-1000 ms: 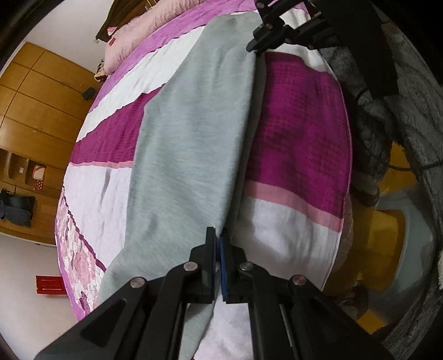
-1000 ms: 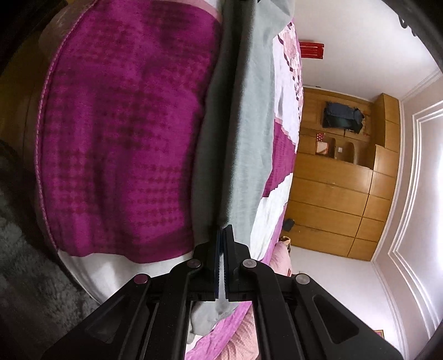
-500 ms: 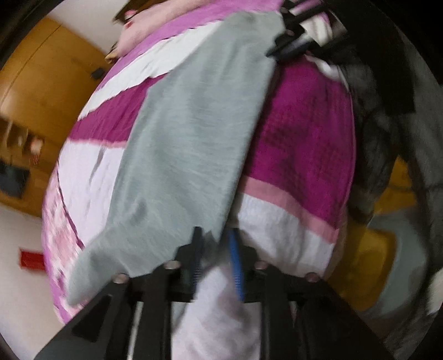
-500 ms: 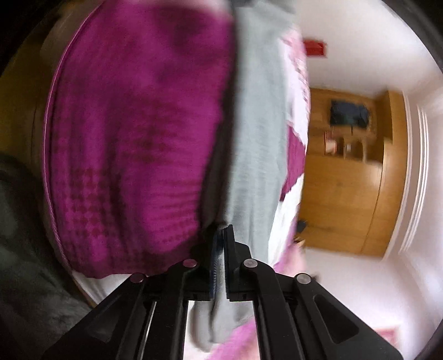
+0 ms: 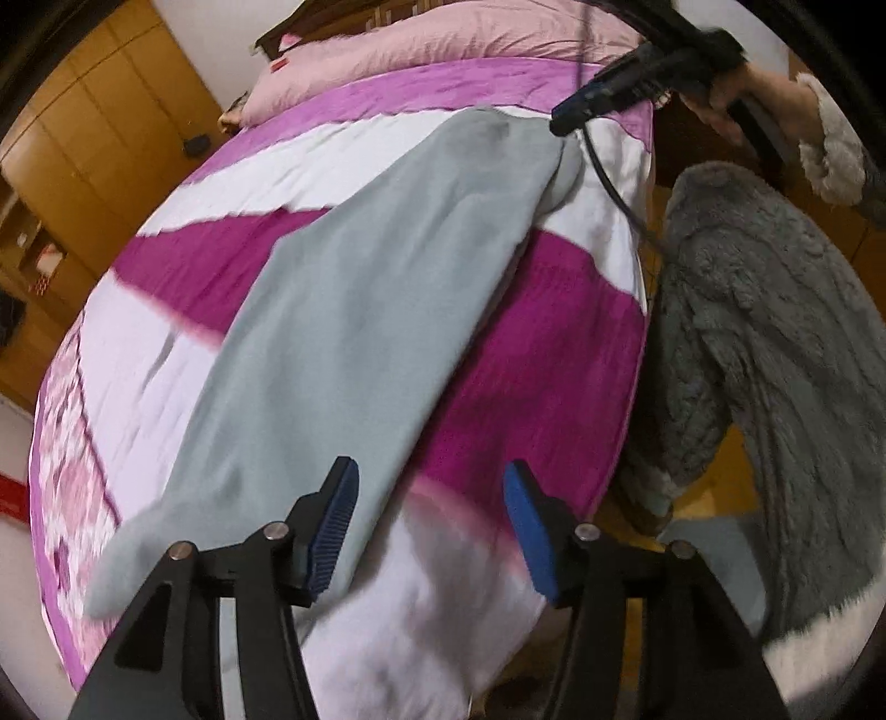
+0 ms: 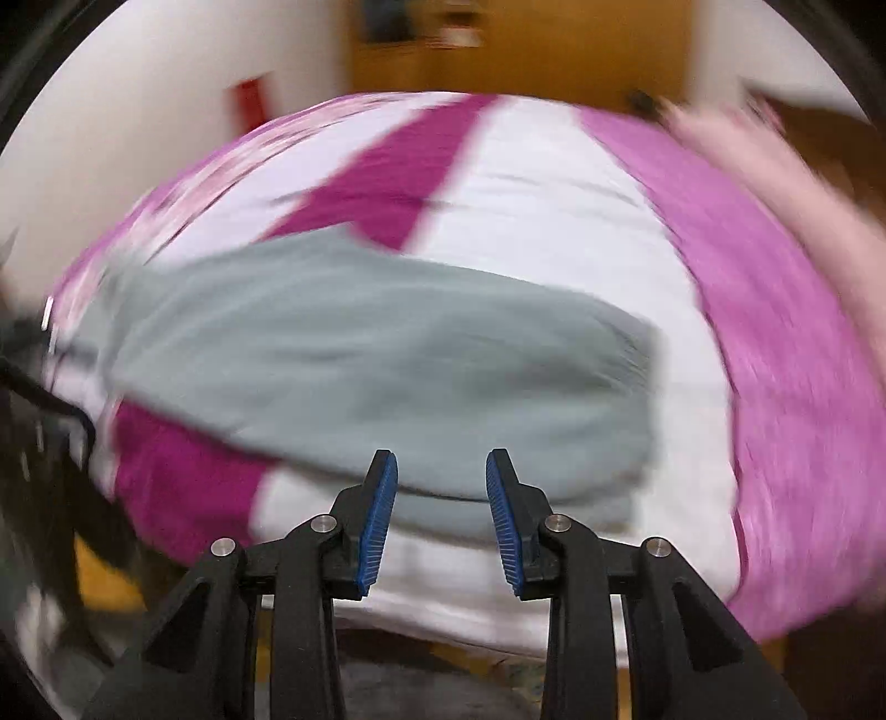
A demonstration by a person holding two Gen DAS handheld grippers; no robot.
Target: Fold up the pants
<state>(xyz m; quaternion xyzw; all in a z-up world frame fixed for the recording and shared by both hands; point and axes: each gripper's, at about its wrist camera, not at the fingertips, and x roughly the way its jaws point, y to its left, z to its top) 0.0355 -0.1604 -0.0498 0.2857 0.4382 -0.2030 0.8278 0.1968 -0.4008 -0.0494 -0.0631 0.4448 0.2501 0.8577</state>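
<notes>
Both grippers, clamped on the grey pants [image 5: 354, 332] a second ago, have released them: left gripper [image 5: 429, 531] and right gripper [image 6: 441, 515] fingers are opening, nothing gripped.

Both wrist cams near, angled down over bed [image 5: 581, 310]; shared: grey pants [image 5: 354, 332], opposite ends.

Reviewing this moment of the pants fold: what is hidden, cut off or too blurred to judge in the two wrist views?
- Grey fabric pants, left wrist view: the leg end runs behind the left hand-held gripper, whose jaws are opening.
- The pants, right wrist view: motion blur smears seams and layers; the fold count is unclear.
- Right hand-held gripper, left wrist view: only its side shows.
- Wooden wardrobe, right wrist view: blurred.
</notes>
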